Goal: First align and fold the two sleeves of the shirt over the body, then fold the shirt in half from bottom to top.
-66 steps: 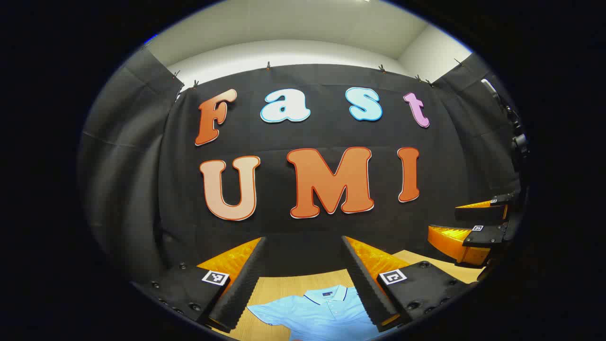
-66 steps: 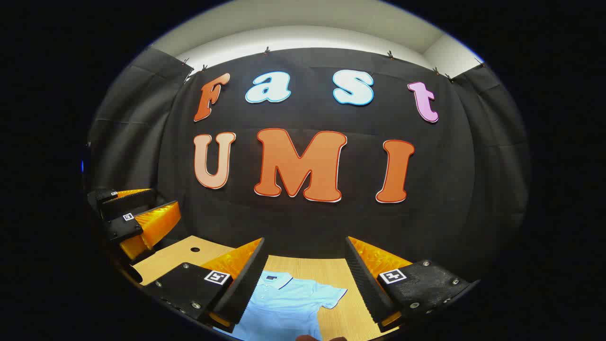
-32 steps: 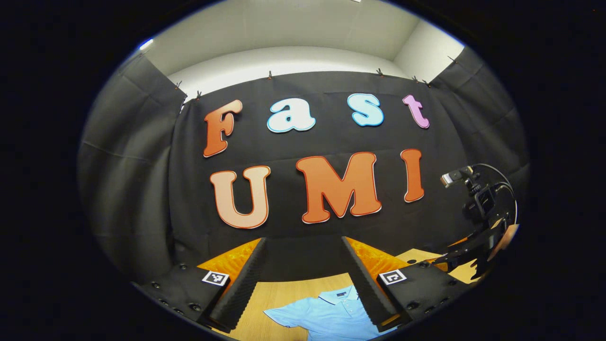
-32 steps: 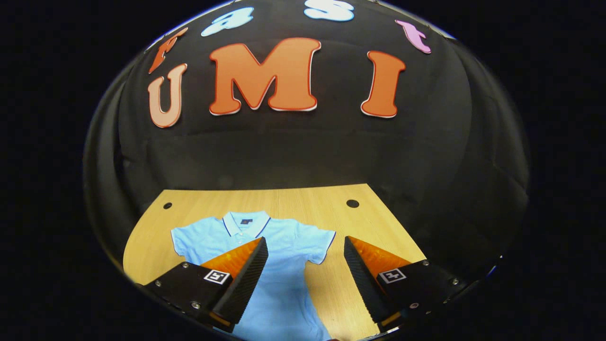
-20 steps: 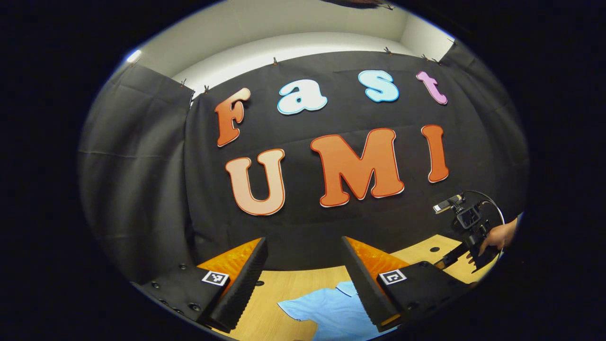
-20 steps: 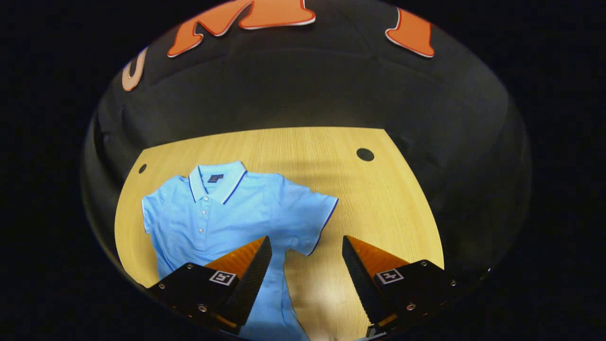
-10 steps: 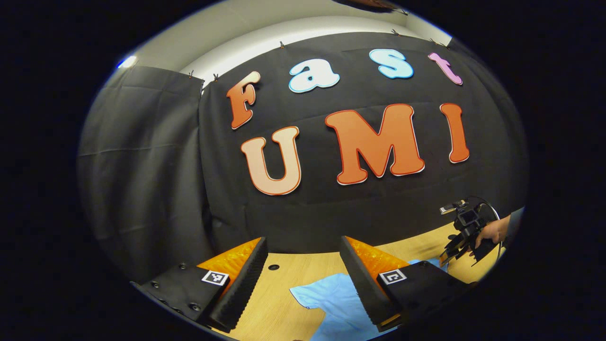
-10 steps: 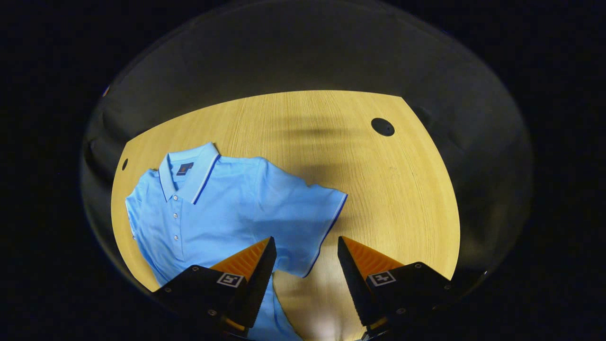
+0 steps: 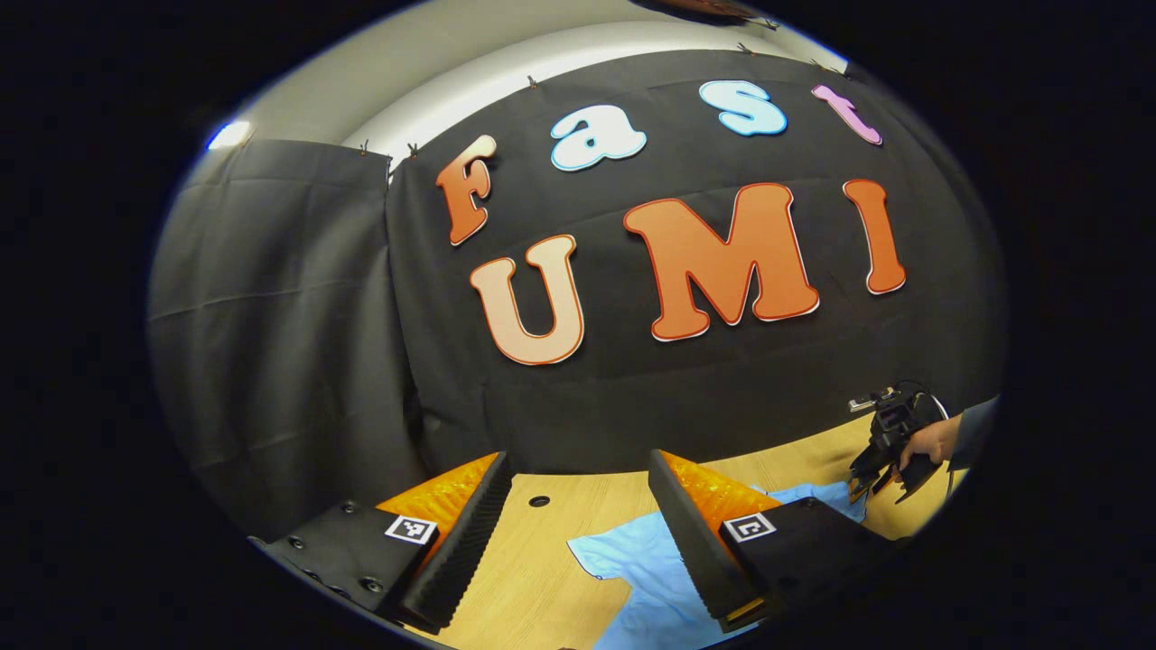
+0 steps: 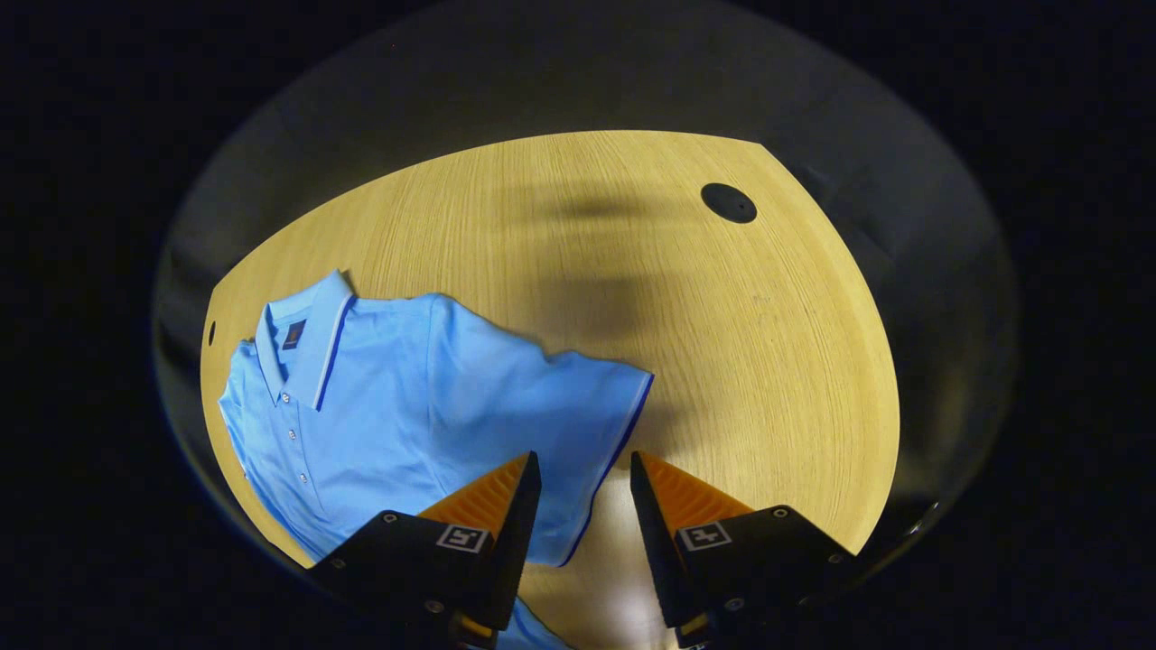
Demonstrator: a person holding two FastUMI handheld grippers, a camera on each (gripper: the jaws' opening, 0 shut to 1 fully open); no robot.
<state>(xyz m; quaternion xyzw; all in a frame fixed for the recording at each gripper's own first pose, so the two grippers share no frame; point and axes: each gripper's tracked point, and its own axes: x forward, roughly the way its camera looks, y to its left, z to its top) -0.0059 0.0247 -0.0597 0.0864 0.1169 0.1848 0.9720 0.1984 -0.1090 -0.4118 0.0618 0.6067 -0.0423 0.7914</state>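
Right tool (image 10: 585,469) astride shirt (image 10: 397,406) sleeve hem

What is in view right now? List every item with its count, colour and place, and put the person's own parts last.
polo shirt: one, light blue with dark-trimmed collar and sleeve hems, lying flat on the left part of the table, sleeves not yet folded.
table: one, light wood, under the shirt.
table holes: two, dark, one at the far right of the tabletop, one at its left edge by the collar.
booth wall: black cloth behind the table.
room wall: white, above the cloth.
right gripper: one, jaws apart, straddling the hem of the shirt's sleeve.
left gripper: one, jaws wide apart, raised above the table.
hand: one, holding the right gripper, at the right of the left gripper view.
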